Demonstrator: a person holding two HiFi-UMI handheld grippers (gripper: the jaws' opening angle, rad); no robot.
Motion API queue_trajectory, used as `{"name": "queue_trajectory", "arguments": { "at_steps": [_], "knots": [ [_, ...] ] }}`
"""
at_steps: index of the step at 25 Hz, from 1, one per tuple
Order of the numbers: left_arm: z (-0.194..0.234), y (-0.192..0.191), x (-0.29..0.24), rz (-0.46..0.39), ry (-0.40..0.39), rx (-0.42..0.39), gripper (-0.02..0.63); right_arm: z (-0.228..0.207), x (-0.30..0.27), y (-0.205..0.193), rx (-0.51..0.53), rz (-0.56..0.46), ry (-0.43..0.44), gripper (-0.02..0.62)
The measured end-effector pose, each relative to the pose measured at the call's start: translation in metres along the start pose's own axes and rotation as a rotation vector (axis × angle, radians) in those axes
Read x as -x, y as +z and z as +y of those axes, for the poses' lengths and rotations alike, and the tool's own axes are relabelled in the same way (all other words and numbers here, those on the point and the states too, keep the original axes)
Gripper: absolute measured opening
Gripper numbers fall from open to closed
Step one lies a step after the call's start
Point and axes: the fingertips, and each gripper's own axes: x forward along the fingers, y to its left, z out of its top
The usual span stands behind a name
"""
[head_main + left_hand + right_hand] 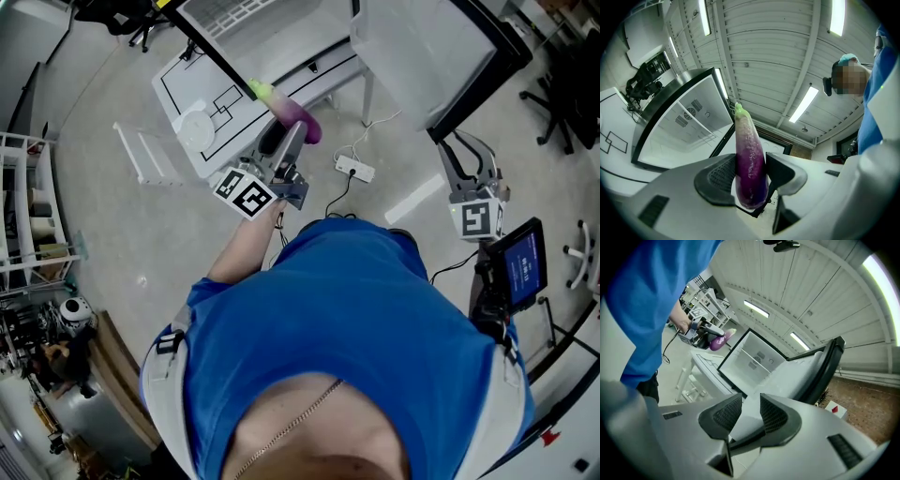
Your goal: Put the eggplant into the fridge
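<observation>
A purple eggplant with a pale neck and green tip stands upright between the pads of my left gripper, which is shut on its lower end. In the head view the eggplant sticks out of the left gripper above the white table. The white fridge stands with its door swung wide and its bare shelves showing. My right gripper is open with nothing in it, close to the fridge. In the right gripper view the eggplant shows far off to the left.
A power strip and its cables lie on the floor between table and fridge. Wire shelving stands at the left. A small screen on a stand is at my right, and an office chair is behind the fridge.
</observation>
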Motion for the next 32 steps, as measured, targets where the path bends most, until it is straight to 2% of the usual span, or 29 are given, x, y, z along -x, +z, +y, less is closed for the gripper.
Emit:
{"name": "queue_trajectory", "arguments": {
  "at_steps": [4, 7, 9, 13, 22, 27, 32],
  "knots": [
    [0.000, 0.001, 0.003, 0.003, 0.016, -0.002, 0.199, 0.025, -0.019, 0.025, -0.057, -0.066, 0.048, 0.126],
    [0.005, 0.000, 0.002, 0.001, 0.027, -0.005, 0.199, 0.035, -0.035, 0.036, -0.119, -0.107, 0.044, 0.066],
    [0.007, 0.000, 0.001, -0.001, 0.034, -0.008, 0.199, 0.036, -0.043, 0.046, -0.155, -0.145, 0.035, 0.003],
    [0.009, 0.000, 0.003, 0.000, 0.049, -0.013, 0.199, 0.040, -0.051, 0.059, -0.199, -0.187, 0.044, 0.003],
    [0.016, -0.001, -0.001, -0.001, 0.084, -0.027, 0.199, 0.042, -0.061, 0.072, -0.226, -0.232, 0.071, 0.003],
    [0.021, -0.007, 0.006, 0.018, 0.109, -0.041, 0.199, 0.059, -0.058, 0.085, -0.215, -0.250, 0.100, 0.003],
    [0.063, -0.002, -0.037, 0.063, 0.137, -0.058, 0.199, 0.041, -0.102, 0.083, -0.245, -0.256, 0.133, 0.003]
  ]
}}
